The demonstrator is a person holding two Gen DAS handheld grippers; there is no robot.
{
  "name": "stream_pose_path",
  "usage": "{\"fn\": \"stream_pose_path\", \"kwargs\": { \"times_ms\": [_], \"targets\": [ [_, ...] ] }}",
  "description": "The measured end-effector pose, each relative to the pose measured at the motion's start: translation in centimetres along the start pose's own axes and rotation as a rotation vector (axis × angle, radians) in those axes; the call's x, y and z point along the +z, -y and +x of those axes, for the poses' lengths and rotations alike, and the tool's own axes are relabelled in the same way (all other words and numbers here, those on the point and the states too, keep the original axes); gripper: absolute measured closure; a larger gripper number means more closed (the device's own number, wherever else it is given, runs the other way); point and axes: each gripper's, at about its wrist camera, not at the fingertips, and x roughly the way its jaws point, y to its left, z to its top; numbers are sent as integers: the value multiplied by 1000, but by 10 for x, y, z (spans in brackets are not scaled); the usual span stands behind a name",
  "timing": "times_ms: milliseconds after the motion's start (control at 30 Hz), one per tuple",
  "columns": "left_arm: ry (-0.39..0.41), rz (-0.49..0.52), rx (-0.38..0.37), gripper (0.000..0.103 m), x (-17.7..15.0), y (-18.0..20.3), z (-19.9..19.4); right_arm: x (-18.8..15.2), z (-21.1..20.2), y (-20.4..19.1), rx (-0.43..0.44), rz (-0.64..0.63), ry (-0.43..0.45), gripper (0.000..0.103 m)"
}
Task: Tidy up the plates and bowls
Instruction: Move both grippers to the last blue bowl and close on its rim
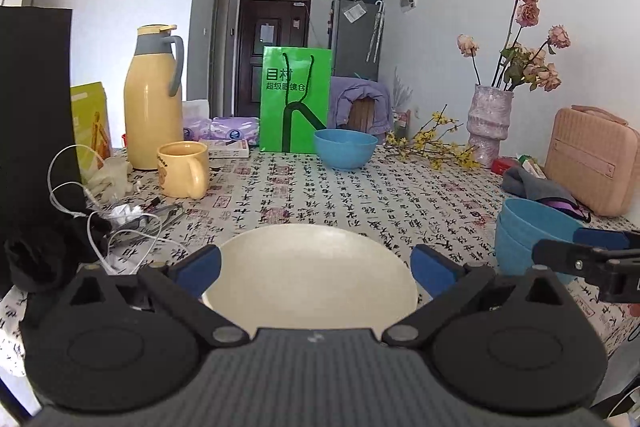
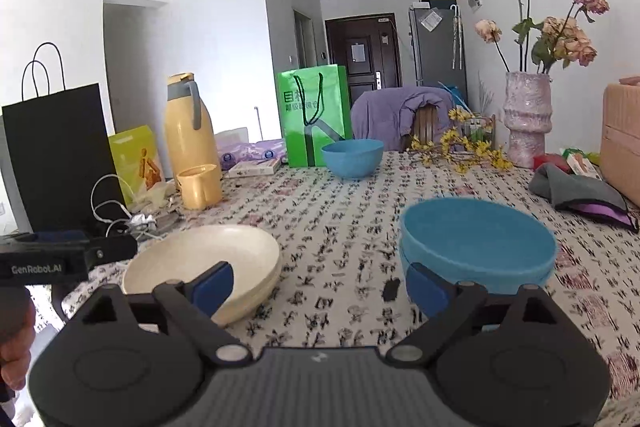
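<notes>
Nearest to the left wrist camera, the left gripper [image 1: 316, 267] has its blue-padded fingers spread wide on either side of a stack of cream, shallow round plates [image 1: 310, 275], with nothing pinched between them; whether the pads touch the rim cannot be told. From the right wrist view the same cream plates [image 2: 200, 263] show as a nested stack resting on the tablecloth printed with black calligraphy [image 2: 340, 227]. The right gripper [image 2: 324, 287] also stands with its jaws apart and holds nothing: its left pad lies in front of the plates' edge and its right pad in front of a stack of blue plastic bowls [image 2: 476, 247], with bare cloth between them. Those stacked blue bowls [image 1: 532, 239] sit to the right of the plates, well apart from them.

Farther back, a yellow ceramic mug [image 1: 184, 169] stands near a tall yellow thermos jug with a grey handle [image 1: 152, 95]. A single blue bowl [image 1: 345, 148] rests upright towards the far edge, just in front of a bright green paper bag [image 1: 296, 99]. To the right, a pale textured vase of dried pink roses [image 1: 490, 121] stands beside a pink hard case [image 1: 592, 159]. A black paper bag [image 2: 56, 155] stands at the left.
</notes>
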Motion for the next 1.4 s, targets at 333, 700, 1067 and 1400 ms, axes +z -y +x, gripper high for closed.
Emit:
{"fn": "stream_pose_path", "kwargs": {
  "times_ms": [333,700,1067,1400],
  "targets": [
    [-17,-45,-56,0,95,-30,94,94,115,13,40,140,-124,10],
    [-240,-136,-232,0,186,-52,263,185,273,84,198,500,-404,10],
    [-400,-207,-193,27,198,-54,449,224,450,141,63,433,-483,15],
    [-494,-245,-222,61,175,-44,529,204,537,158,31,389,-570,55]
  ]
}}
